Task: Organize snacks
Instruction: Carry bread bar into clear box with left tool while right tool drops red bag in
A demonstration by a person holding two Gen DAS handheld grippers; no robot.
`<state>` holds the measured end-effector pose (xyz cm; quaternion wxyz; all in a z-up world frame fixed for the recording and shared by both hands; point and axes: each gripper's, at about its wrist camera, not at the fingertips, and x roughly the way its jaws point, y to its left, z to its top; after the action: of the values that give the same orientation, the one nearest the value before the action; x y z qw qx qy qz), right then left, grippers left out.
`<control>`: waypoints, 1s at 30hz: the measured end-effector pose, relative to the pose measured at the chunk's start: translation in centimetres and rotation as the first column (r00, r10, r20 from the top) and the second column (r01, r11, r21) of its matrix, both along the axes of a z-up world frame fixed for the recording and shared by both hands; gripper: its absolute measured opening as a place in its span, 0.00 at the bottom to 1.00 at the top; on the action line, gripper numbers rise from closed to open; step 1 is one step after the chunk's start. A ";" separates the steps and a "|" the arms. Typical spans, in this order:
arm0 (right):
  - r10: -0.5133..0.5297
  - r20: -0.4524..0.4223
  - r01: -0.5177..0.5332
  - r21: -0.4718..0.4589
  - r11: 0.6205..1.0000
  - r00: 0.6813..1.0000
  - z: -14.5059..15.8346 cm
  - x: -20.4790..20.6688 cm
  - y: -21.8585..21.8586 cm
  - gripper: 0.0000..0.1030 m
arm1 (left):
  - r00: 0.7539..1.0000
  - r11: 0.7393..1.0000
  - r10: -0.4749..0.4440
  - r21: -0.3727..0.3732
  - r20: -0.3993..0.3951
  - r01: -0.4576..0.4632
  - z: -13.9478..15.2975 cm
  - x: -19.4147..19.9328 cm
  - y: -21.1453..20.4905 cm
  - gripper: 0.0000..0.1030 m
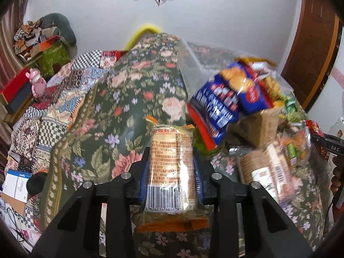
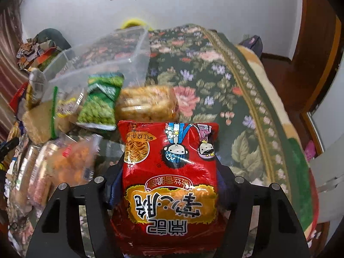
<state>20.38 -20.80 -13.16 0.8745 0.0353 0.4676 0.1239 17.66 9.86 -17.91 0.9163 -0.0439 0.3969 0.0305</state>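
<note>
Clear plastic, the box (image 2: 103, 53) lies ahead and left of our right gripper (image 2: 169, 172), whose jaws clamp the red noodle packet (image 2: 169, 178) lengthwise. Our left gripper (image 1: 171, 172) grips the cracker pack (image 1: 169, 167), with the box (image 1: 191, 64) ahead to its right.

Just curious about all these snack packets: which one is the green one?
The pea snack bag, lying beside the clear plastic box; the held noodle packet is red.

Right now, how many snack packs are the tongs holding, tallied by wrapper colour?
Clear wrapper with orange ends: 1, the biscuit pack clamped in the left tongs.
Red wrapper: 1, the noodle snack bag clamped in the right tongs.
Total held: 2.
The pile on the floral cloth is too blurred to tally.
</note>
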 end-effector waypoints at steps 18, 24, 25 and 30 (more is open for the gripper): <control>0.064 0.210 -0.073 0.033 0.997 0.976 8.3 1.9 2.5 0.63 | 0.991 0.998 -0.070 0.003 0.112 0.070 7.2 4.5 -2.9 0.34; 0.091 0.237 -0.102 0.033 0.994 0.967 8.7 3.4 4.2 0.63 | 0.984 0.991 -0.130 0.035 0.123 0.127 7.9 7.6 -5.2 0.34; 0.099 0.239 -0.110 0.034 0.993 0.966 8.7 4.0 4.7 0.63 | 0.983 0.990 -0.139 0.035 0.119 0.135 7.8 8.2 -5.6 0.34; 0.120 0.236 -0.133 0.040 0.990 0.964 8.3 5.9 6.2 0.63 | 0.980 0.986 -0.166 0.041 0.110 0.162 7.6 11.1 -6.9 0.34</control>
<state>26.25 -14.59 -4.86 0.9123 0.0148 0.3595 0.1957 28.78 2.95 -10.28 0.9374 0.0018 0.3459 -0.0415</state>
